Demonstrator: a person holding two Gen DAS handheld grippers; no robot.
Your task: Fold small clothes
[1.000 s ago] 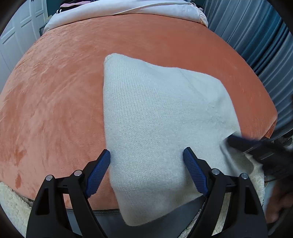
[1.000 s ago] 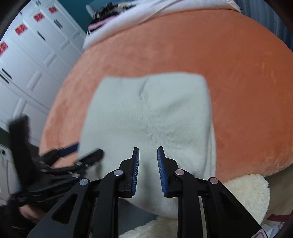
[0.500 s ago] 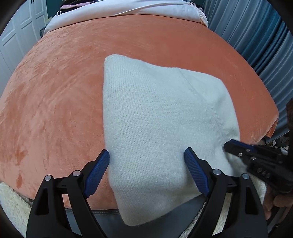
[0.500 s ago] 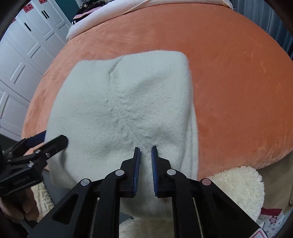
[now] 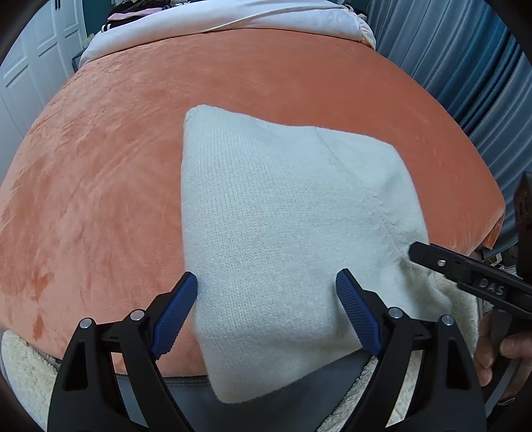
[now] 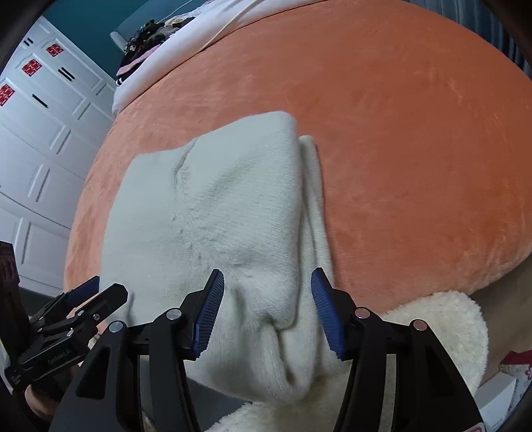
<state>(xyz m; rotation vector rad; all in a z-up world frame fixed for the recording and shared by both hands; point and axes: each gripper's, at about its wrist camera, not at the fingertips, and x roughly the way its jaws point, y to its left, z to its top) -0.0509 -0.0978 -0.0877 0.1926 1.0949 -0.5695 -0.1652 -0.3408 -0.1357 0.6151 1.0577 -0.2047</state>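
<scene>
Jaws of the right gripper (image 6: pixel 266 309) just sprung apart to about half width, straddling a bunched fold at the near right corner of the cream knit garment (image 6: pixel 212 212) without pressing on it; nothing held. Jaws of the left gripper (image 5: pixel 266 309) spread wide over the near left portion of the same garment (image 5: pixel 282 226), pads clear of the cloth, gripping nothing. Both poised low at the near edge, probably to take the hem for the next fold. Garment folded to a rough rectangle, soft and finely ribbed, one seam running from far edge toward the near right corner, a narrow under-layer peeking out along its right side. Spread on the near part of a rust-orange plush bed cover (image 5: pixel 99 166), its near end drooping over the bed's front edge. Fluffy cream fleece (image 6: pixel 442 319) below that edge. White bedding (image 5: pixel 232 20) piled at the far end, white panelled wardrobe doors (image 6: pixel 40 143) to the left, blue-grey curtain (image 5: pixel 465 66) to the right.
</scene>
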